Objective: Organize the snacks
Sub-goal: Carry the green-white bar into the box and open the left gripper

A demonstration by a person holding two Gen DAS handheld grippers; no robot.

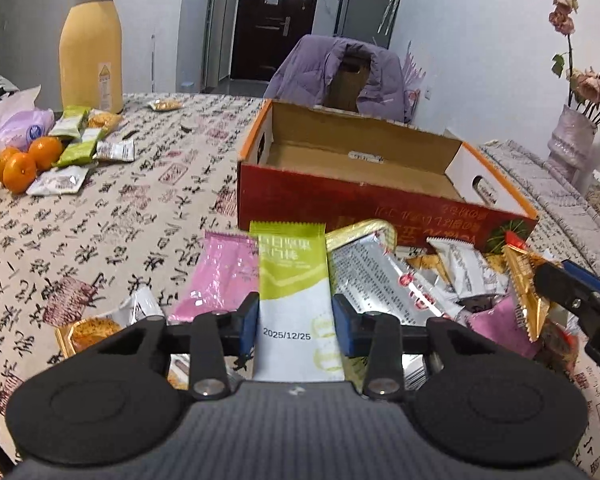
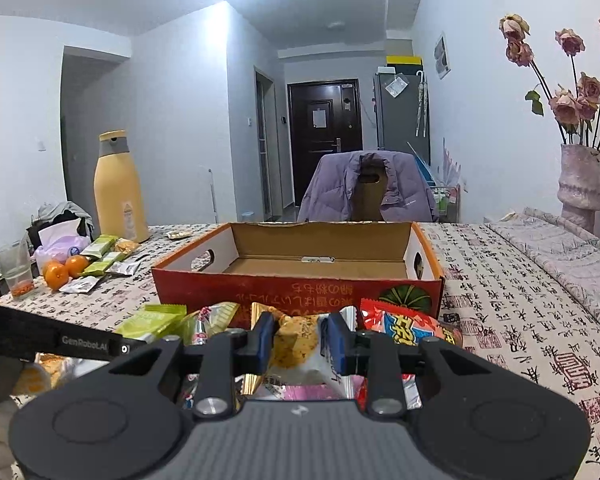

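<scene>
Since the red cardboard box [image 2: 300,292] shows only bare cardboard inside, the sorting looks barely begun. The left claw [image 1: 296,320] has closed its blue pads on a green-and-white snack stick [image 1: 296,292], held just in front of the box's near wall and above the heap of mixed packets [image 1: 420,276] on the worktop [image 1: 100,216]. The right claw [image 2: 298,342] pinches a clear packet with a round cracker [image 2: 296,344], likewise short of the box. By my reckoning both packets have yet to go in, and nearly everything is left: the heap below, plus a second cluster of green and white packets [image 1: 80,144] beside the oranges [image 1: 24,160] far to the left.
</scene>
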